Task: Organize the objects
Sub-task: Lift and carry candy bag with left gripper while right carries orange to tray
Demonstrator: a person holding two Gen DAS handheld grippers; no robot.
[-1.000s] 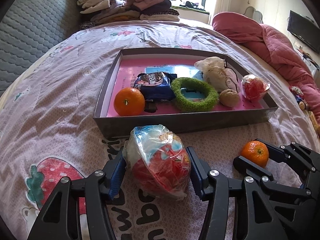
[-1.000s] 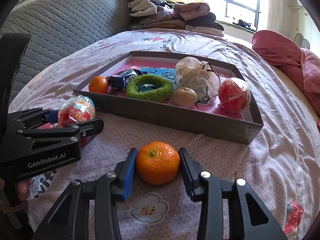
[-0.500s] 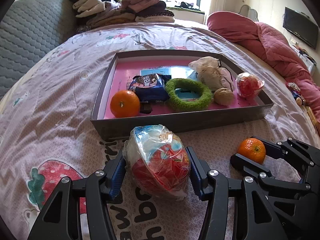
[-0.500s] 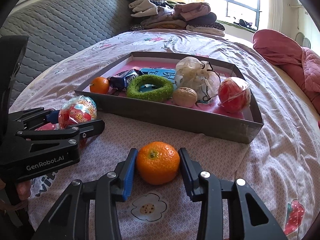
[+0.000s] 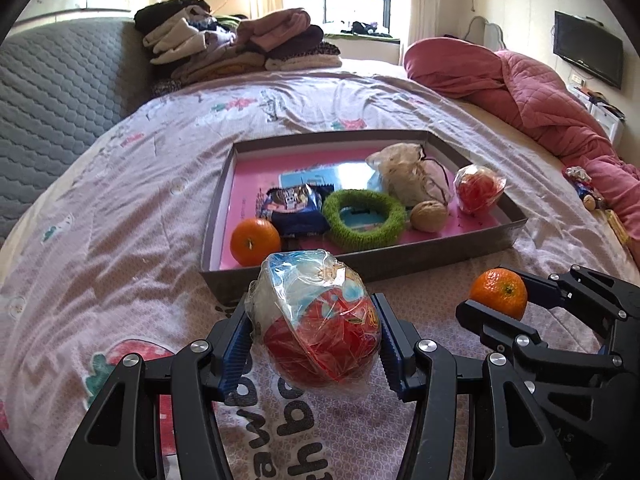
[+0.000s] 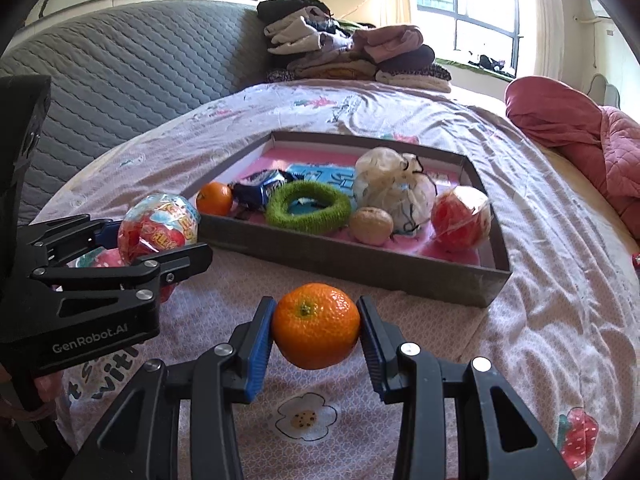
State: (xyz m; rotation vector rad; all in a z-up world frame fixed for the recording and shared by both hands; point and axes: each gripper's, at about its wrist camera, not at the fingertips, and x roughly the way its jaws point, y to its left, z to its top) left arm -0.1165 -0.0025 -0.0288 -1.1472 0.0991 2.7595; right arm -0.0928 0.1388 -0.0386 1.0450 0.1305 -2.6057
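Ahead of both claws, on the pink patterned bedsheet point(image 5: 132, 200), lies a shallow grey cardboard tray with a pink floor point(image 5: 496, 232). From left to right it holds a round orange mandarin point(image 5: 255, 241) in its near-left corner, a dark blue crinkled snack packet point(image 5: 294, 208), a fuzzy green ring point(image 5: 363, 220) lying flat on a light blue card point(image 5: 304, 178), a brown walnut point(image 5: 429, 216) just right of the ring, a crumpled cream drawstring pouch point(image 5: 408, 178) behind the walnut, and a red ball wrapped in clear film point(image 5: 476, 190) at the right wall. The left claw point(image 5: 316, 336) grips a plastic-wrapped ball printed in red, white and blue point(image 5: 316, 320), both blue pads pressing its sides, just short of the tray's near wall and above the sheet. To its right the right claw point(image 6: 316, 328) is clamped on a second orange mandarin point(image 6: 316, 326), stem towards the camera, also short of the near wall, opposite the tray's right half. Against the frames a second back, the left claw and its wrapped ball have risen: the tray sits lower and smaller in its view and more of the room behind shows. The right claw has barely shifted, and neither grip has changed. The tray's contents lie as they did.
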